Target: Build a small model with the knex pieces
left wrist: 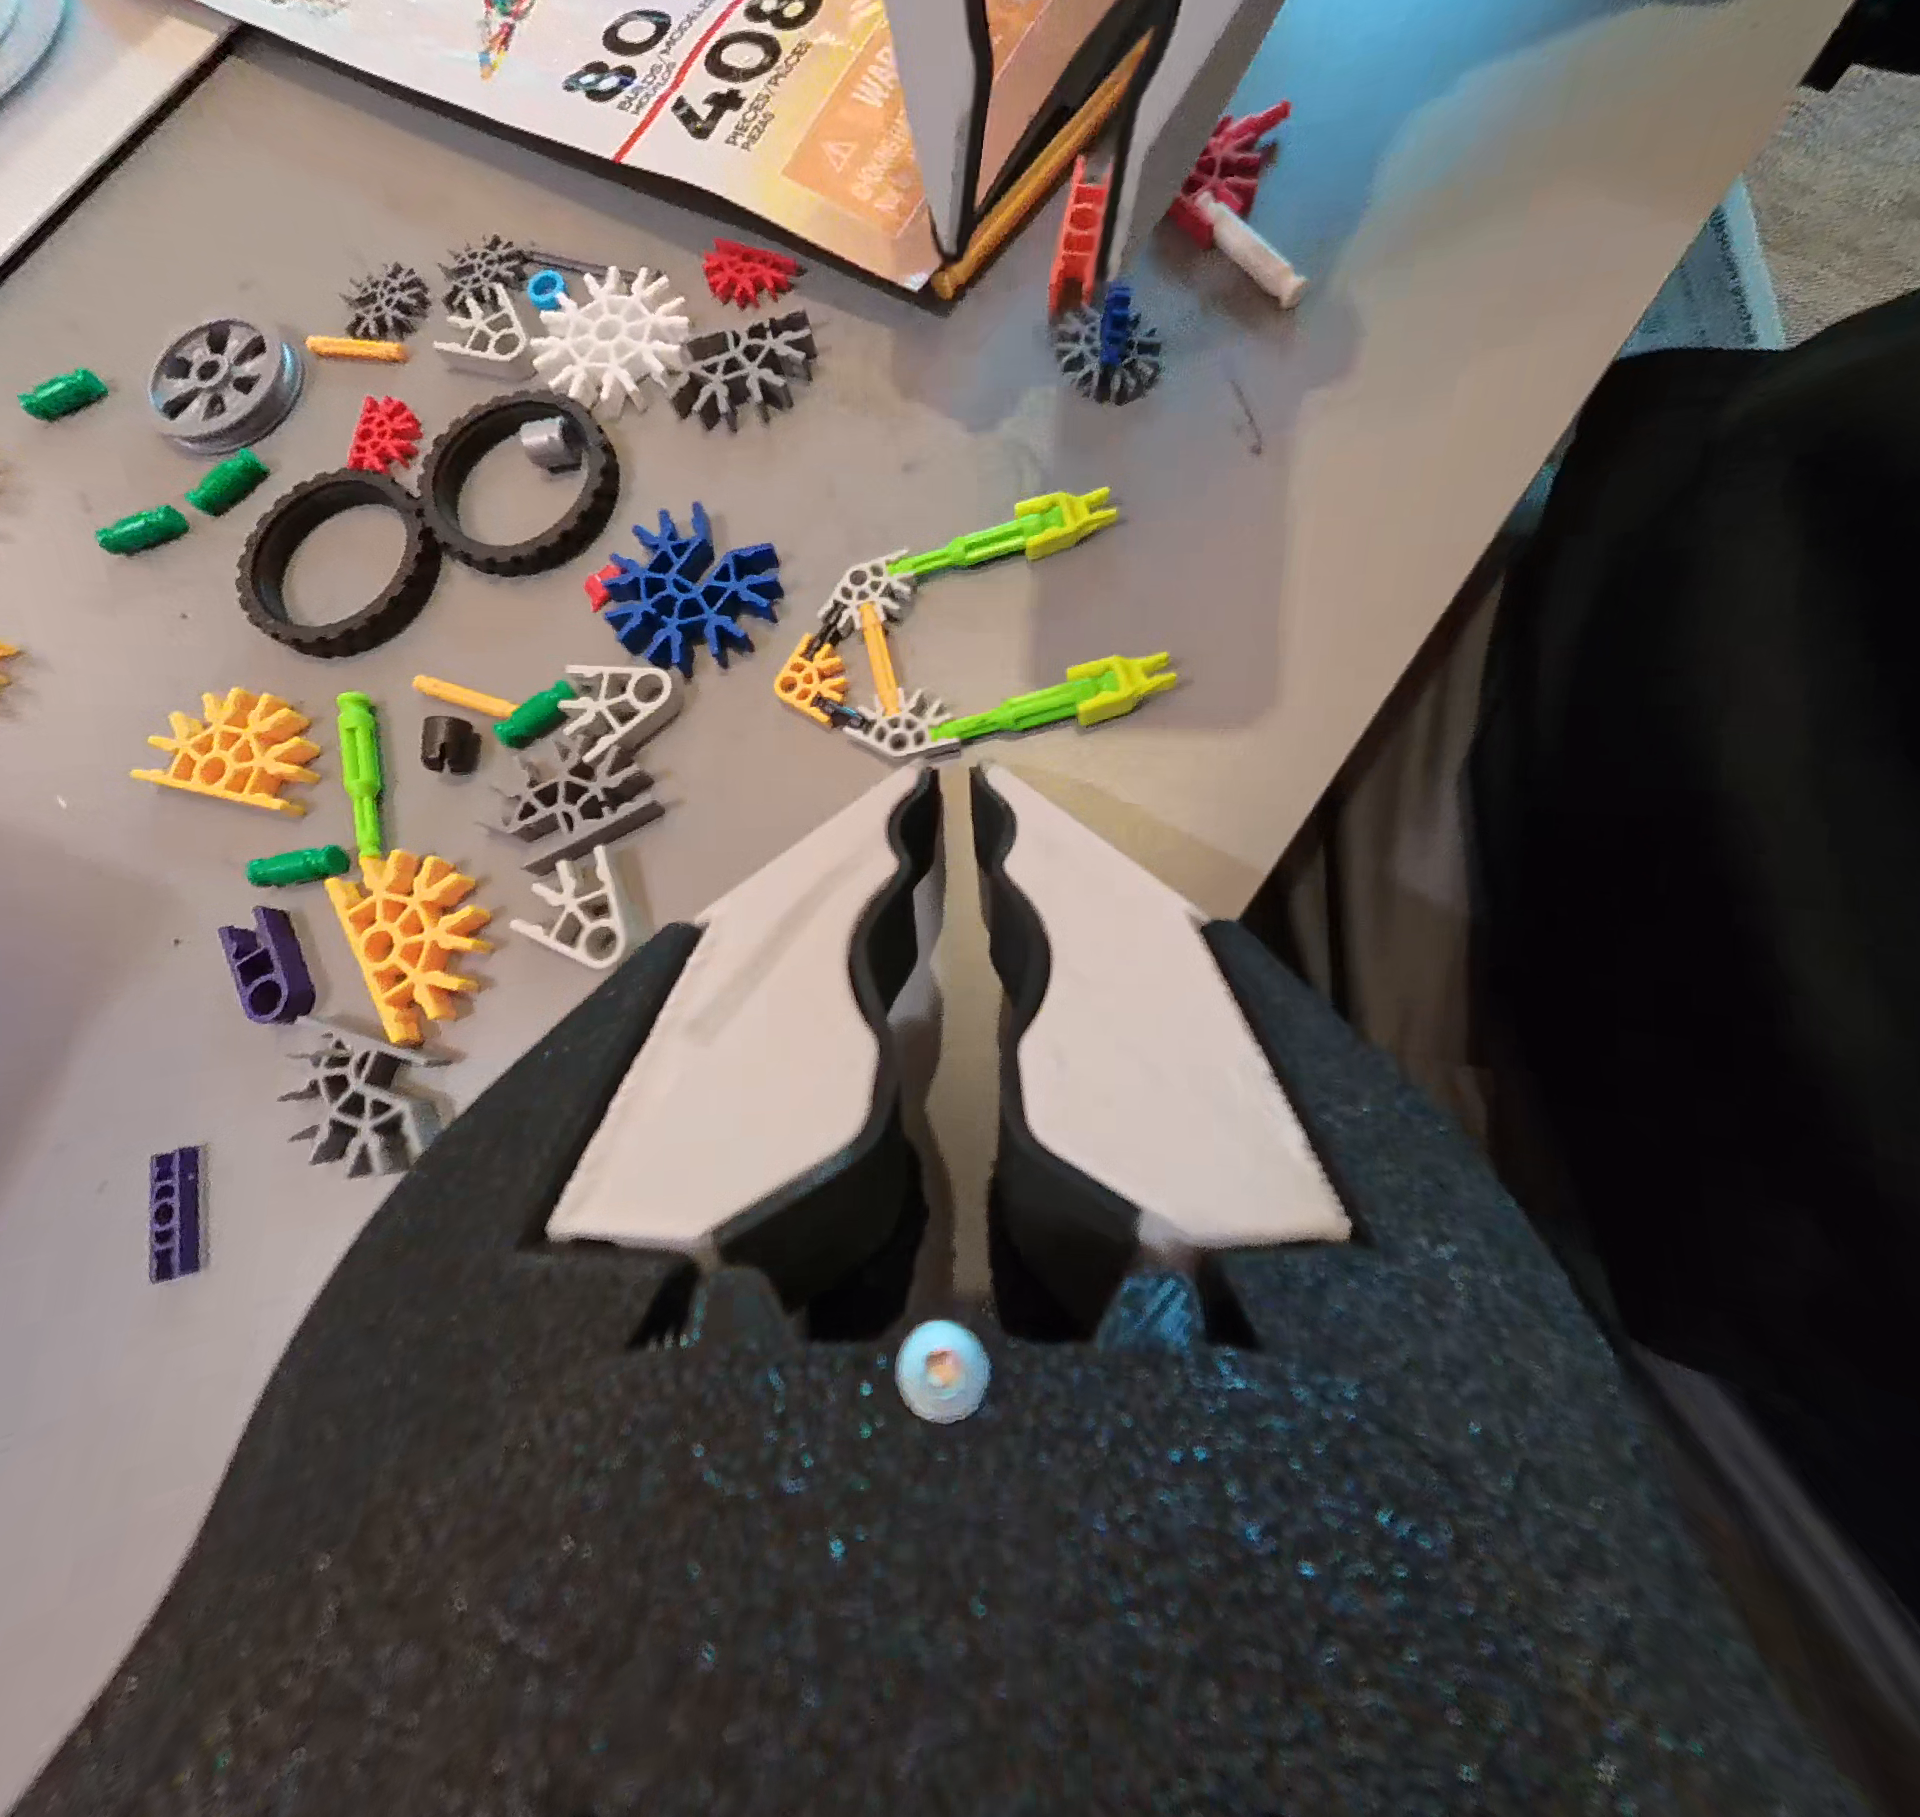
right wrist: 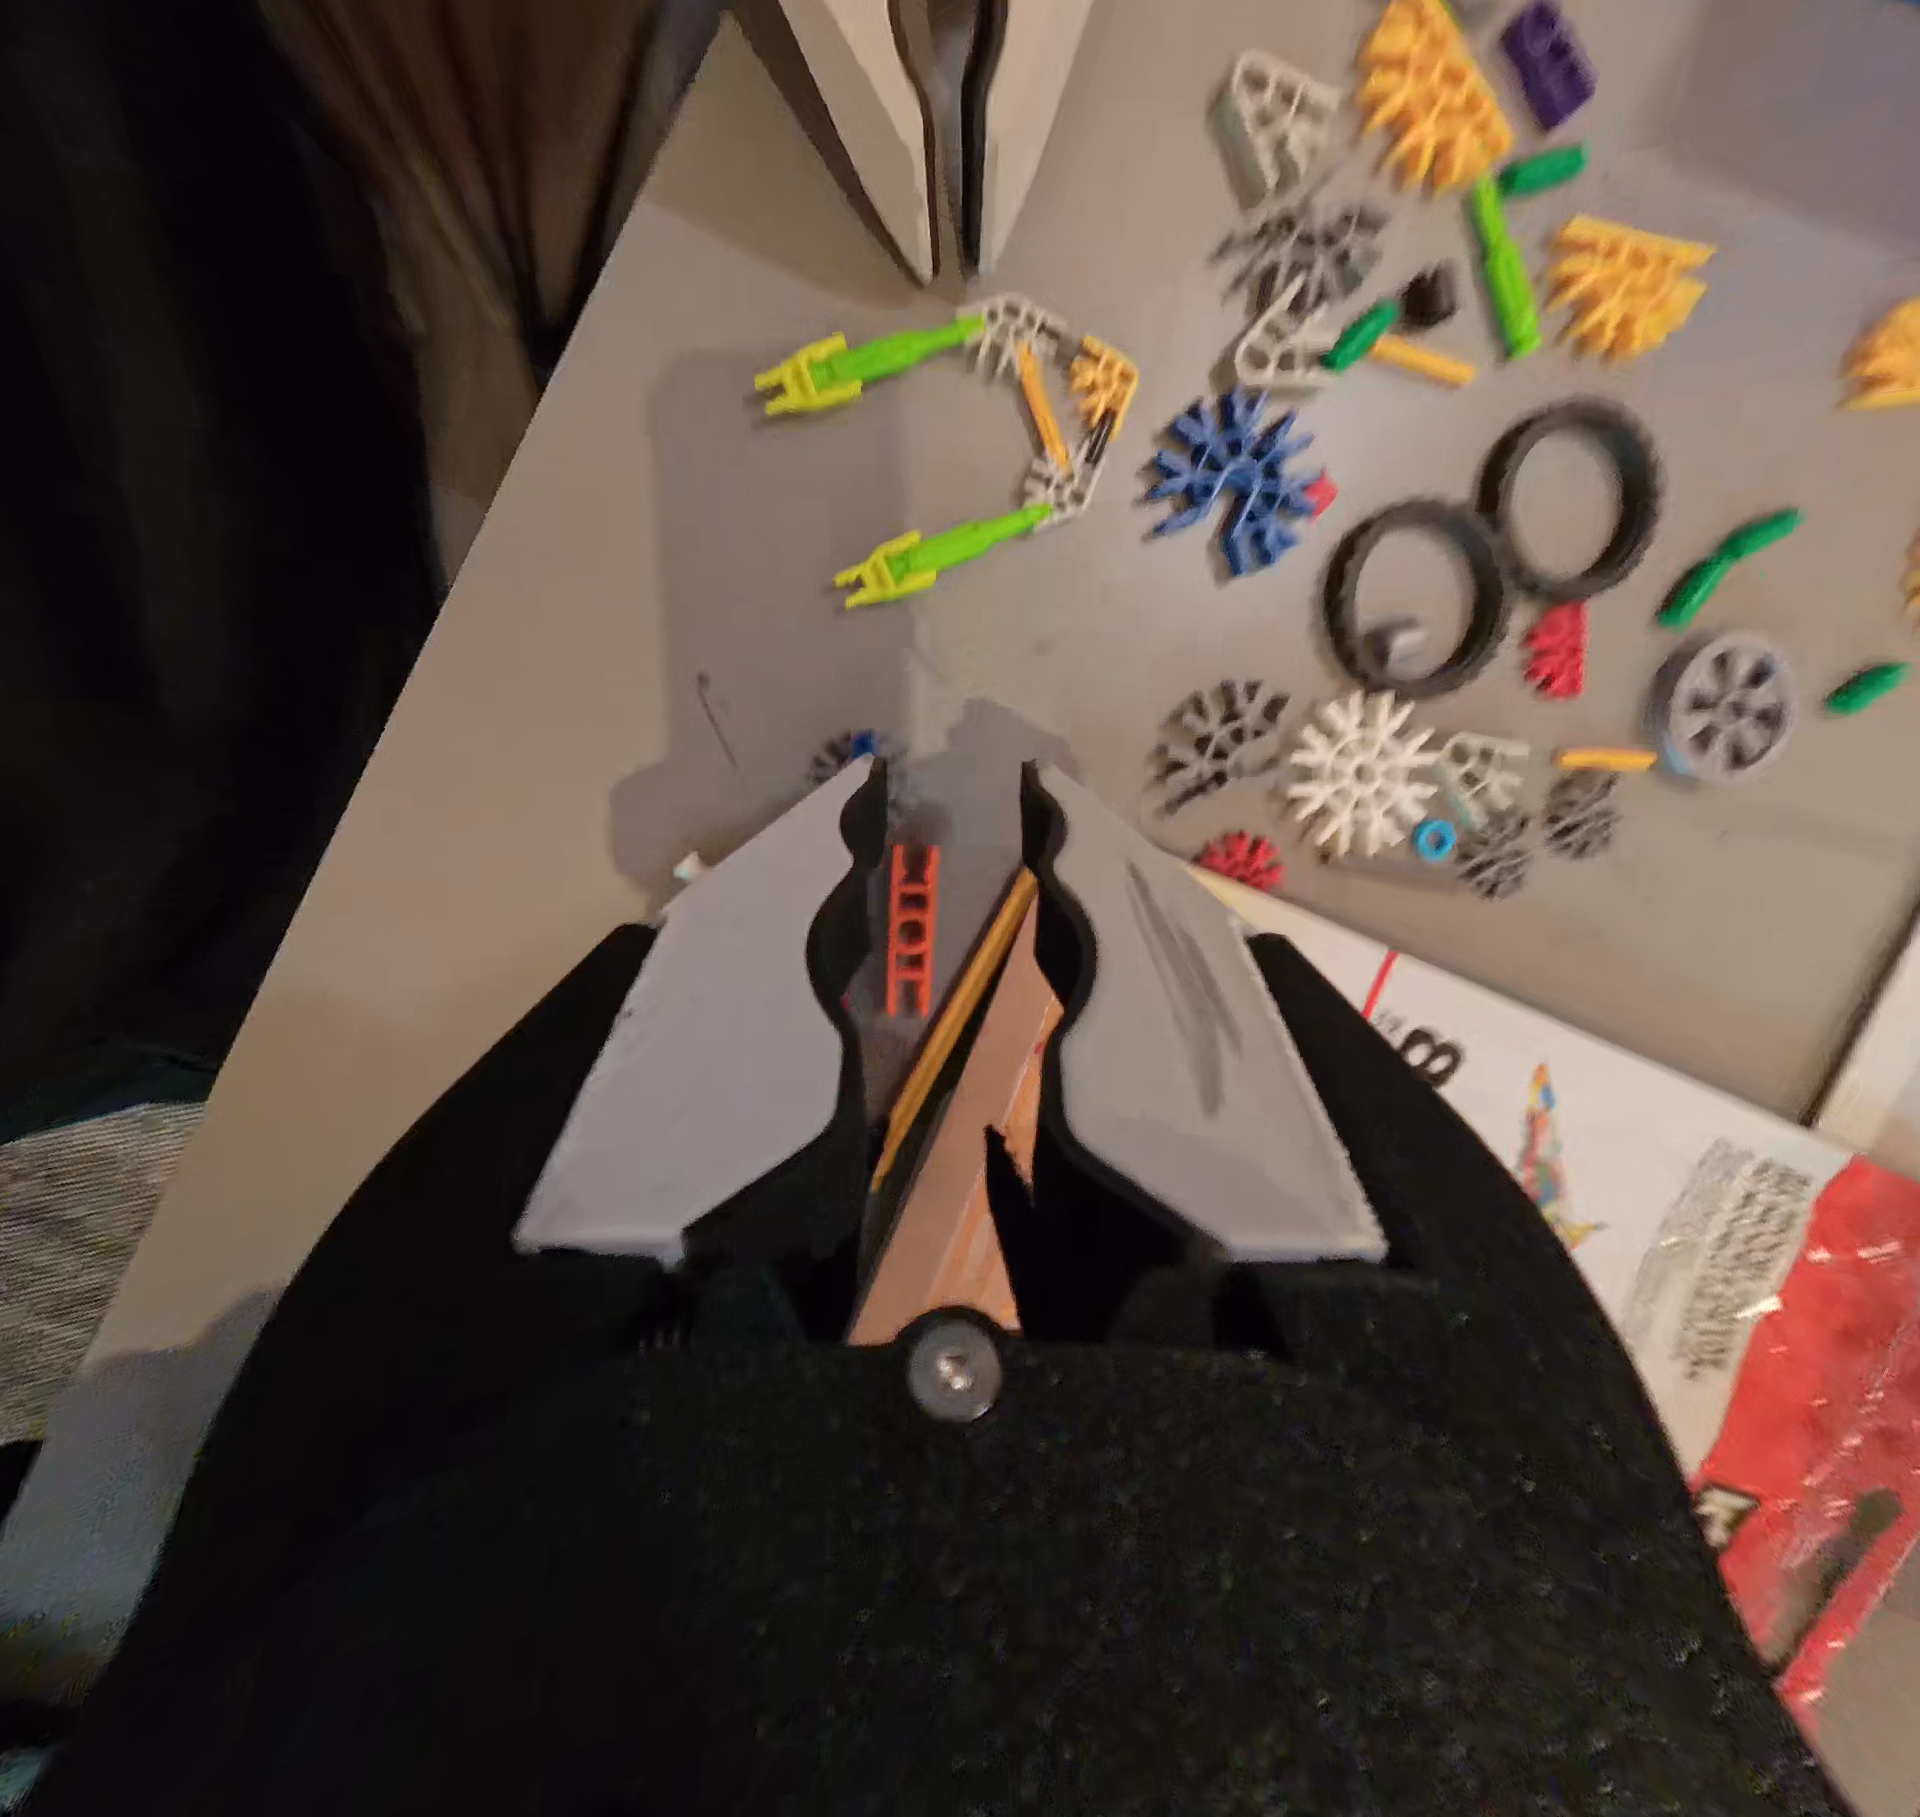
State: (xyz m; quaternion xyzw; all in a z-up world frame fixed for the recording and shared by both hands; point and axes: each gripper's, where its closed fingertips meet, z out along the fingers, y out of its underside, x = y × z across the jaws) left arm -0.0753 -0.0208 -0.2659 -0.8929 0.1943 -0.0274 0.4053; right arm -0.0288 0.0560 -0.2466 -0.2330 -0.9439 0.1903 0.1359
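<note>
Nearly shut, left claw nears spiky plastic assembly; right claw open.

Home play table: scattered construction-toy pieces, toy box.

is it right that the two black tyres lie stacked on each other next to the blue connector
Not stacked. In the left wrist view the two black tyres lie flat side by side on the grey table, rims touching. They are next to the blue connector, as you said.
</note>
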